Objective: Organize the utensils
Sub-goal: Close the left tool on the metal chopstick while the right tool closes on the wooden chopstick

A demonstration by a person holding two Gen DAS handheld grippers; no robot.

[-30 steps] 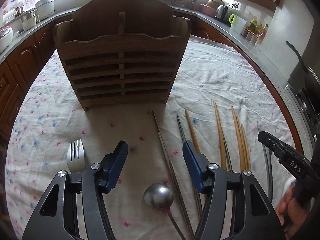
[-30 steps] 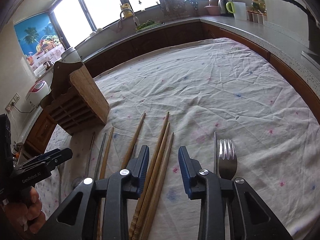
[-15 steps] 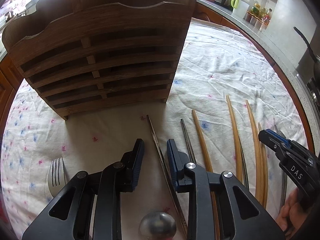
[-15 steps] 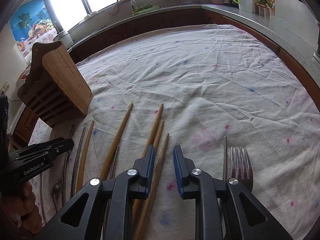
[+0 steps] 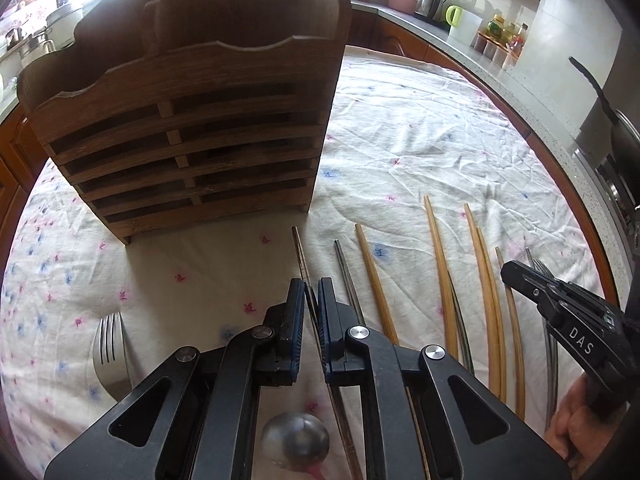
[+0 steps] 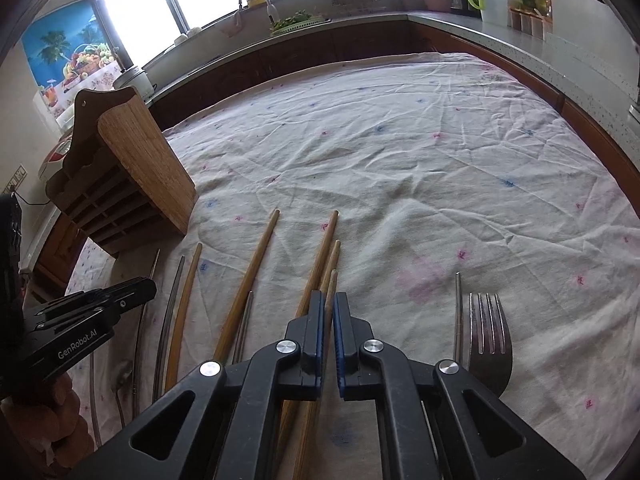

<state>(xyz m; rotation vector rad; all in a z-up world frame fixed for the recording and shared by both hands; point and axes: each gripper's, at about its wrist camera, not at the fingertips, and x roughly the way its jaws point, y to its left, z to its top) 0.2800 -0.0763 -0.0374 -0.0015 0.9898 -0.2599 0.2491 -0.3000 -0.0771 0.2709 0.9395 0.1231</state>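
The left gripper (image 5: 311, 300) has its jaws pinched onto a dark metal chopstick (image 5: 300, 252), whose shaft runs between the blue pads and whose free end sticks out ahead of the tips toward the wooden utensil holder (image 5: 188, 120). The holder stands upright ahead of the jaws and a little to their left, its slatted front facing them, on the floral tablecloth (image 5: 420, 140). Left of the jaws and nearer the camera lies a steel fork (image 5: 110, 352), tines pointing forward. Under the gripper body, behind the jaws, the bowl of a steel spoon (image 5: 295, 438) shows. Right of the jaws lie a second metal chopstick (image 5: 346, 276) and then a row of bamboo chopsticks (image 5: 438, 264), all pointing forward.

The right gripper (image 6: 329, 312) has its jaws closed to a thin slit around a pale bamboo chopstick (image 6: 332, 280), whose end pokes out just past the fingertips. Just left of the jaws, two more bamboo chopsticks lie side by side; a darker one (image 6: 324, 248) reaches furthest ahead. Further left lies another bamboo chopstick (image 6: 256, 268), then metal ones. Right of the jaws rests a second fork (image 6: 490, 340) with a metal chopstick (image 6: 457, 312) beside it. The holder sits well off to the left, ahead of the jaws.
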